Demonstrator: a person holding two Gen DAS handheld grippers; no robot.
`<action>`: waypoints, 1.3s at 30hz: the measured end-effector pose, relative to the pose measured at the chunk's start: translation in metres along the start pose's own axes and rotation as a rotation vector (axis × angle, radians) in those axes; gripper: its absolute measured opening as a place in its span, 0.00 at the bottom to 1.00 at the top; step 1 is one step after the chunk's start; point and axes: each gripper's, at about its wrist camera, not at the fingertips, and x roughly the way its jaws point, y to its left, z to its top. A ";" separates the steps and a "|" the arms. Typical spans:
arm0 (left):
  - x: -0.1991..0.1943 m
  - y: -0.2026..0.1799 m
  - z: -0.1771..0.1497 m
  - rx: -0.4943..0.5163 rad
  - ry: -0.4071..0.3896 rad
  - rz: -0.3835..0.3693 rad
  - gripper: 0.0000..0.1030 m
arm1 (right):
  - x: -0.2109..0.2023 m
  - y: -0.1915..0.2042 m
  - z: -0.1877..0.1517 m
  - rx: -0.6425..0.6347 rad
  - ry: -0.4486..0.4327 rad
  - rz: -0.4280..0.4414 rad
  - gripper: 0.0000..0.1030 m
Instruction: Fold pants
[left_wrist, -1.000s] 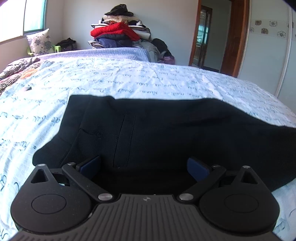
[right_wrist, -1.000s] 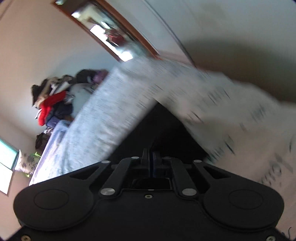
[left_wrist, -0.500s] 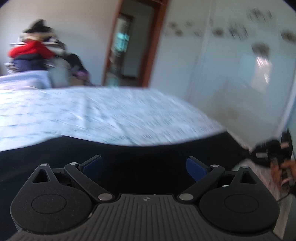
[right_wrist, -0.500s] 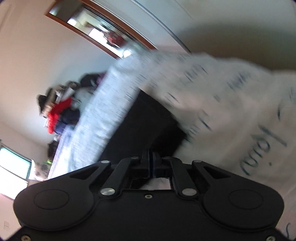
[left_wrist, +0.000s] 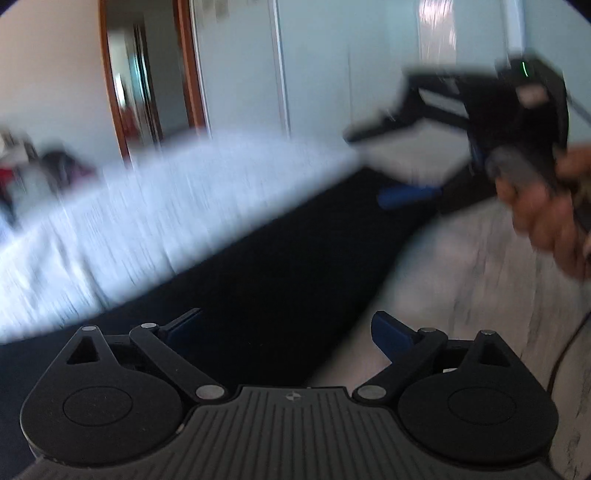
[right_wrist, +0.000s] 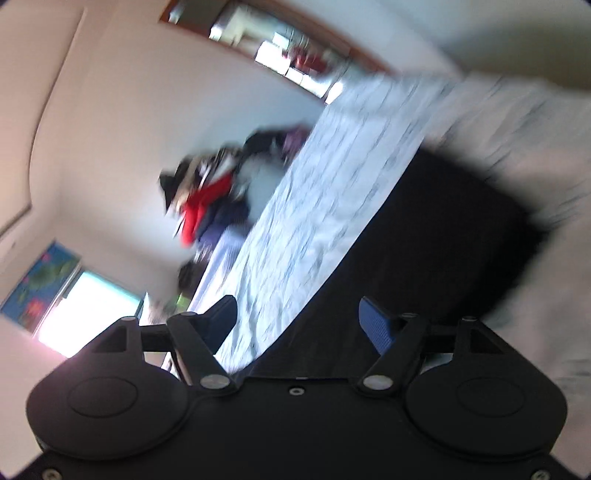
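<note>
Two grippers, both with fingers spread and holding nothing. Nearest you in the left wrist view, your left gripper (left_wrist: 288, 332) fills the lower frame, its blue pads wide apart over the black pants (left_wrist: 280, 258), which run as a dark band from lower left toward the upper right. Nearest you in the right wrist view, your right gripper (right_wrist: 297, 321) is likewise open, with the pants (right_wrist: 424, 258) stretching from the lower centre to the right of the frame. Both views show the pants lying flat on the printed bedsheet (left_wrist: 155, 206). No crosswise fold is visible, so, as far as can be judged, most of the folding remains.

Farther off, only the left wrist view shows your right hand (left_wrist: 543, 206) at the right edge, gripping the other tool above the far end of the garment. Only the right wrist view shows the clothes pile (right_wrist: 210, 199) and window (right_wrist: 88, 314) at left. Heavy blur hides finer detail.
</note>
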 end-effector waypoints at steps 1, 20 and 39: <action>0.006 0.001 -0.007 -0.038 0.036 -0.021 0.96 | 0.010 -0.009 -0.001 0.026 0.033 -0.083 0.70; -0.013 0.011 -0.017 -0.045 -0.033 -0.003 0.97 | 0.057 0.005 -0.006 0.049 0.121 -0.116 0.36; -0.045 0.068 -0.045 -0.175 -0.122 0.132 0.98 | 0.112 0.076 0.000 -0.040 0.226 0.087 0.88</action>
